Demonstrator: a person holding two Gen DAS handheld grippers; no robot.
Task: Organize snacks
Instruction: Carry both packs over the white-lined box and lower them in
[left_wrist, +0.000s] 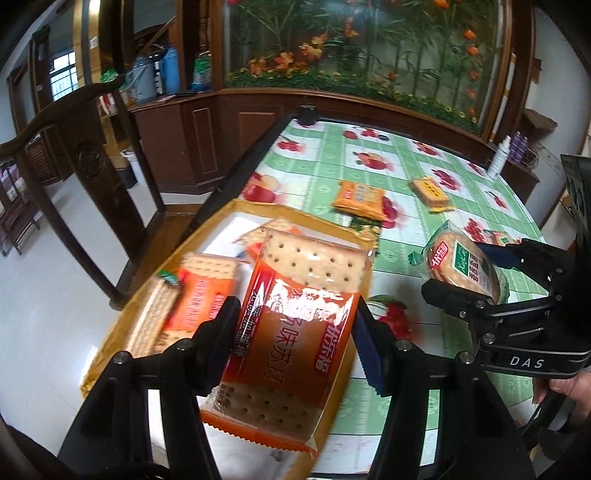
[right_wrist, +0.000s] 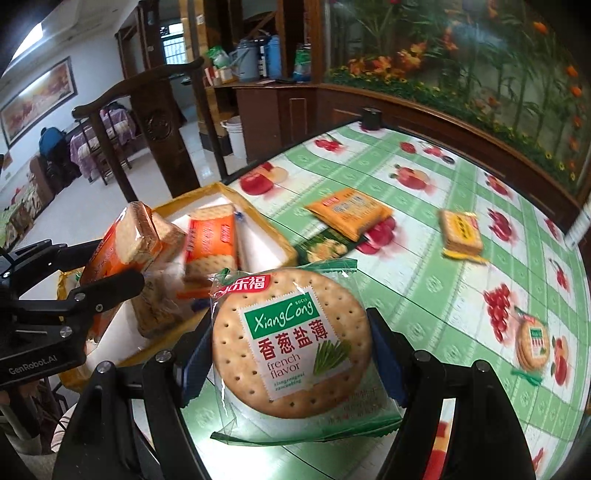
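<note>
The left tongs (left_wrist: 293, 332) grip one orange soda-cracker pack (left_wrist: 295, 332) above the box (left_wrist: 110, 325) at lower left, which holds two more. The right tongs (right_wrist: 291, 354) hold one round scallion-cracker pack (right_wrist: 291, 343); three packs lie on the fruit-patterned surface (right_wrist: 443, 295).

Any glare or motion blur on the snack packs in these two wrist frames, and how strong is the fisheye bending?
Left wrist view: glare streaks across the orange soda cracker pack held by the left gripper; the box contents smear slightly; the table edge bows. Right wrist view: the round cracker pack in the right gripper reads sharp; packs in the box look blurred; black vignette in the corners.
</note>
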